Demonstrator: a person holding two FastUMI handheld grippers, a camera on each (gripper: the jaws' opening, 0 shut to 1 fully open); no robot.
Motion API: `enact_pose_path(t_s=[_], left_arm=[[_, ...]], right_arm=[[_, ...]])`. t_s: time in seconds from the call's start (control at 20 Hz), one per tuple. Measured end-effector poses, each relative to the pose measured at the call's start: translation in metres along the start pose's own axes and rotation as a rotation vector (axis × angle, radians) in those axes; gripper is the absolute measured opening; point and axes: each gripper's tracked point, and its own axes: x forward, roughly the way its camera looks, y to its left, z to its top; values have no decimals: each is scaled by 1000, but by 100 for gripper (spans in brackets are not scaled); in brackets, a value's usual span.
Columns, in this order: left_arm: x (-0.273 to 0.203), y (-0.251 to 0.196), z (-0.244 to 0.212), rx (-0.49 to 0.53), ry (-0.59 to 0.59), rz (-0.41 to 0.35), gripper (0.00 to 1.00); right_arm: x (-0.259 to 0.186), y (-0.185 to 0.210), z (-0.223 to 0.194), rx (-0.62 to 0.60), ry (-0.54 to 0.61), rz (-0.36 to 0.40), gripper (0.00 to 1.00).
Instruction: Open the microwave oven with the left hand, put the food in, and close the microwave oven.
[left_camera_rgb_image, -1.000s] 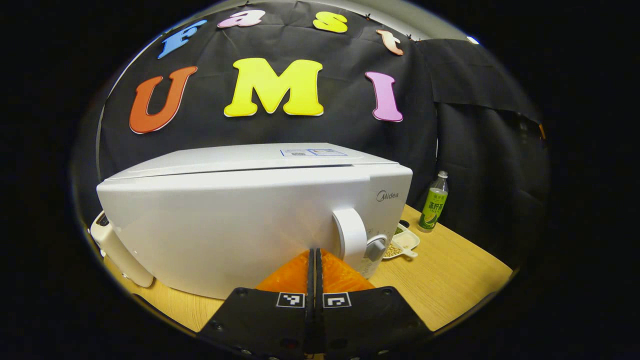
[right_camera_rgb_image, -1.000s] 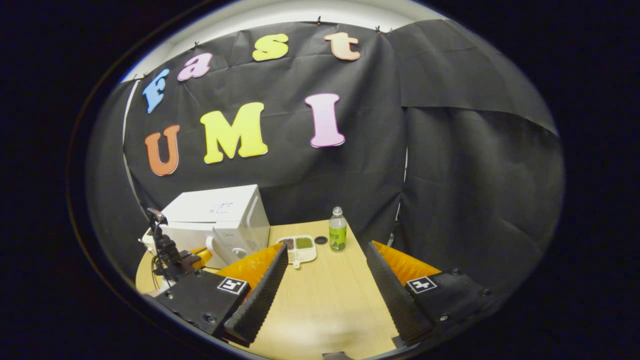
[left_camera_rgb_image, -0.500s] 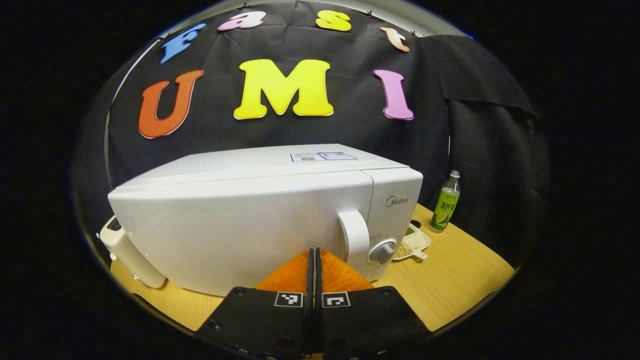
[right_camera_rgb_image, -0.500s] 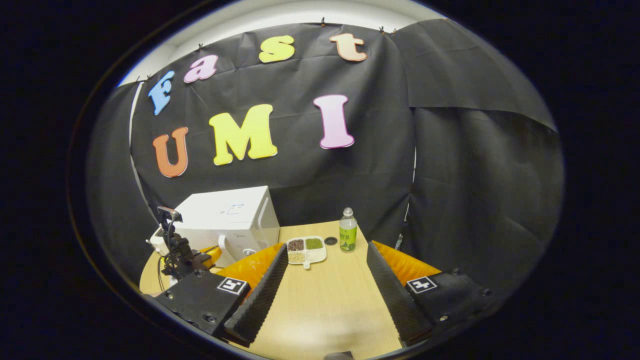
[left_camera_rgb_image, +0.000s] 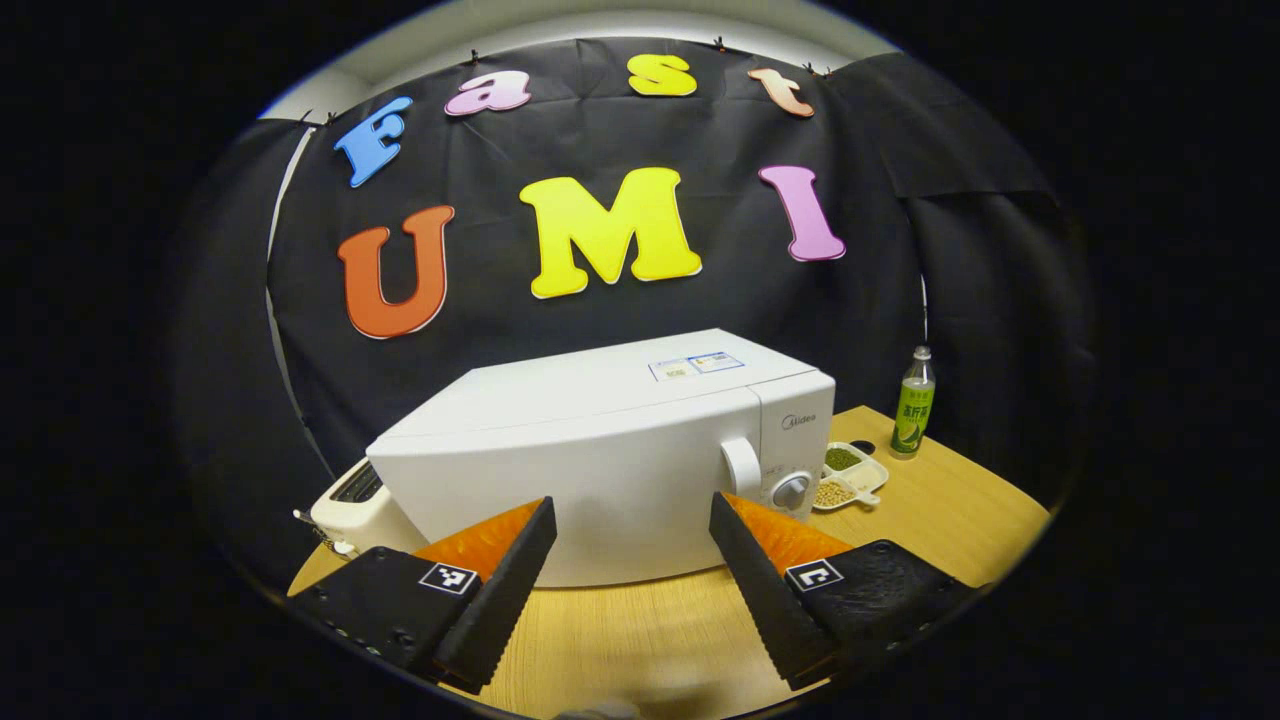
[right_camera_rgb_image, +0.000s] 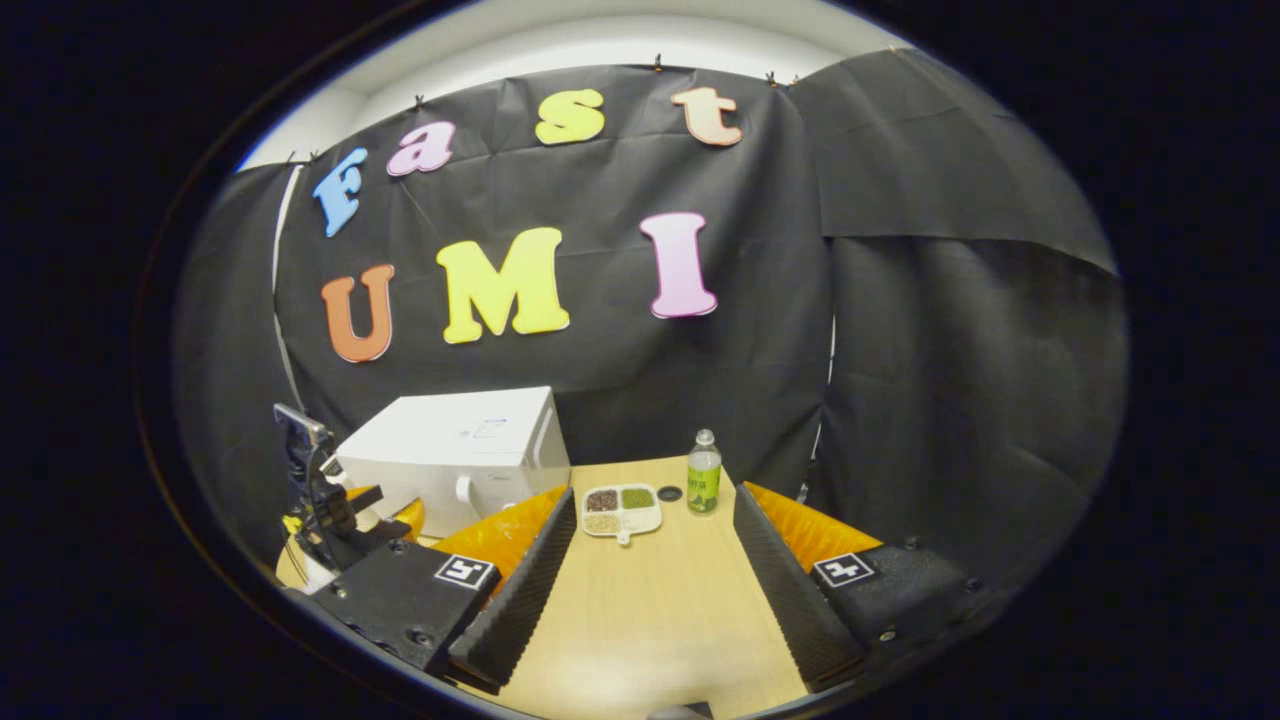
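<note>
Left gripper view has the left tool (left_camera_rgb_image: 632, 535) spread apart before the closed microwave oven (left_camera_rgb_image: 610, 450) lying crosswise on the surface (left_camera_rgb_image: 930, 510), while the right tool (right_camera_rgb_image: 655, 530) gapes toward the food tray (right_camera_rgb_image: 621, 508).

Microwave (left_camera_rgb_image: 610, 450) on table (left_camera_rgb_image: 940, 510), door shut, w/ handle (left_camera_rgb_image: 741, 467) and knob (left_camera_rgb_image: 791, 491) at front right. Toaster (left_camera_rgb_image: 352, 507) just left of microwave. Food tray (right_camera_rgb_image: 621, 509) right of microwave; bottle (right_camera_rgb_image: 704, 474) and cap (right_camera_rgb_image: 670, 493) just behind tray.
</note>
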Motion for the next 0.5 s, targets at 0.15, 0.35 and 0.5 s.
enact_pose_path(t_s=[0.15,0.35,0.5], left_arm=[[-49,15,29,-10,-44,26,96],[-118,32,58,-85,-68,52,96],[-160,53,78,-128,-90,71,96]], right_arm=[[-11,18,-1,-27,-16,29,100],[-20,49,3,-61,-52,80,100],[-24,76,7,-66,-76,125,100]])
